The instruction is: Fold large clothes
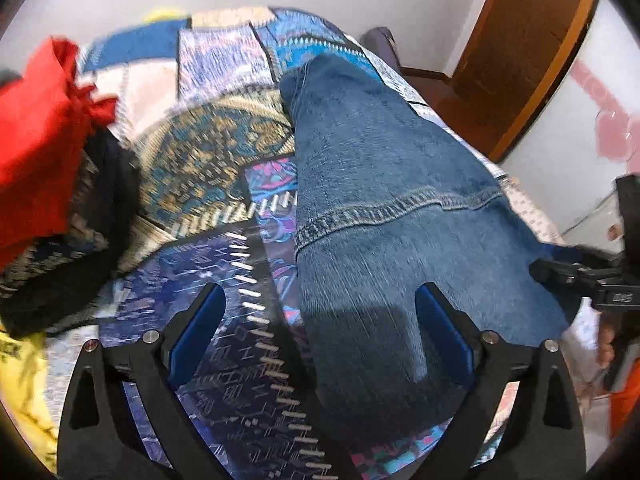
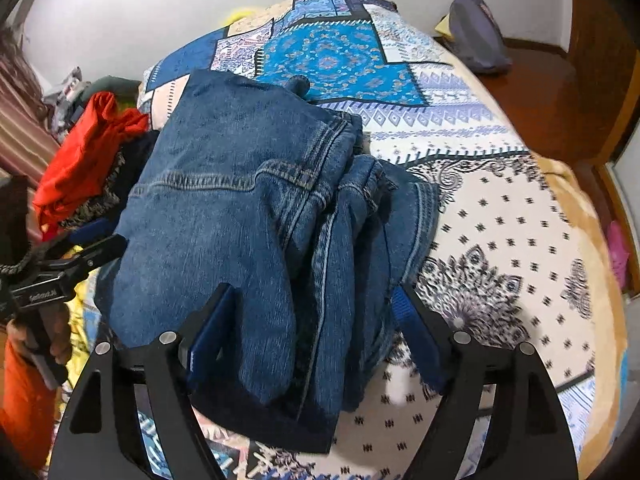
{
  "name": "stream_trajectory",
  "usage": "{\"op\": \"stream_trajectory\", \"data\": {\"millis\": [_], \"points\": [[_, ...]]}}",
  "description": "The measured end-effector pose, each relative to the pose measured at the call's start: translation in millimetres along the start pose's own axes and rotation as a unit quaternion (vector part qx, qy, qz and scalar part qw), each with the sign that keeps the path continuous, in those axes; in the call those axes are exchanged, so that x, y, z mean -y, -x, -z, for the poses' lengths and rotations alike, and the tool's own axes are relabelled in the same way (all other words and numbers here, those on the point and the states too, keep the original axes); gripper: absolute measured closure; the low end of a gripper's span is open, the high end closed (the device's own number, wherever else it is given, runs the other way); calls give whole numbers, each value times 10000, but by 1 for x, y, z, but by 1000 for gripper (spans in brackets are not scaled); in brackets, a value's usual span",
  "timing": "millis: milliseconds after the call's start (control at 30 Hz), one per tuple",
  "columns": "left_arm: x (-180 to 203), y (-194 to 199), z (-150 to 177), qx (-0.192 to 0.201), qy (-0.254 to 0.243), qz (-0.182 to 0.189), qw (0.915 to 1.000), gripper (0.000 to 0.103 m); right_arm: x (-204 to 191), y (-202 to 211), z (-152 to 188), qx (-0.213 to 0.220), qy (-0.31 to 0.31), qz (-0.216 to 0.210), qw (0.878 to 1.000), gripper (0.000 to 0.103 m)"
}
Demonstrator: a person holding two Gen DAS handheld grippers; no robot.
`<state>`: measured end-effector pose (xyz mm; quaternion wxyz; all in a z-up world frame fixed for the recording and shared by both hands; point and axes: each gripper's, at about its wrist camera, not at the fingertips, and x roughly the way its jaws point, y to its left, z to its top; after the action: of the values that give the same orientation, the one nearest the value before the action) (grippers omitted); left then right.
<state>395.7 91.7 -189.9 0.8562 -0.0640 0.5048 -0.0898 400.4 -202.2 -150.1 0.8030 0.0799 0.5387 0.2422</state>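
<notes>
Left wrist view: left gripper [image 1: 320,324] hovered low over patchwork bedspread [image 1: 224,148], jaws spread wide, gripping nothing. Blue jeans [image 1: 384,184] lay folded on bedspread, reaching in between the blue finger pads [image 1: 200,332]. Red garment [image 1: 36,136] heaped left of jeans. Right gripper [image 1: 560,272] just beside jeans' right edge.

Right wrist view: right gripper [image 2: 312,316] above near end of jeans [image 2: 240,200], jaws wide, clamping nothing. Jeans stacked in layers on bedspread [image 2: 500,220]. Red garment [image 2: 88,148] left of jeans; left gripper [image 2: 80,252] near jeans' left edge.
</notes>
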Motion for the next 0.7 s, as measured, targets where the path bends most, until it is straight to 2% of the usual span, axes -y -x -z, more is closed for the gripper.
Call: {"op": "stream_trajectory", "data": {"millis": [67,133,200,400,467,700], "points": [[-12,-10,-7,-187,275,333,9989,6,13,-5,-6,-56,-376,-283,9989,26],[-21,-20,-12,-384,500,668,9958,5,27,-11,-11,-109,-720,-340,9968,25],[-26,-28,-16,-502,644,916,9924,5,40,-22,-14,-287,-983,-730,9921,21],[-39,-54,-26,-840,1140,1538,9779,5,52,-39,-15,-413,-1074,-924,9890,4],[-41,-61,-27,-908,1204,1627,9751,5,55,-45,-15,-496,-1145,-1045,9867,3],[-27,-68,-32,-983,951,1632,9771,3,53,-55,-24,-550,-1227,-1233,9832,0]]}}
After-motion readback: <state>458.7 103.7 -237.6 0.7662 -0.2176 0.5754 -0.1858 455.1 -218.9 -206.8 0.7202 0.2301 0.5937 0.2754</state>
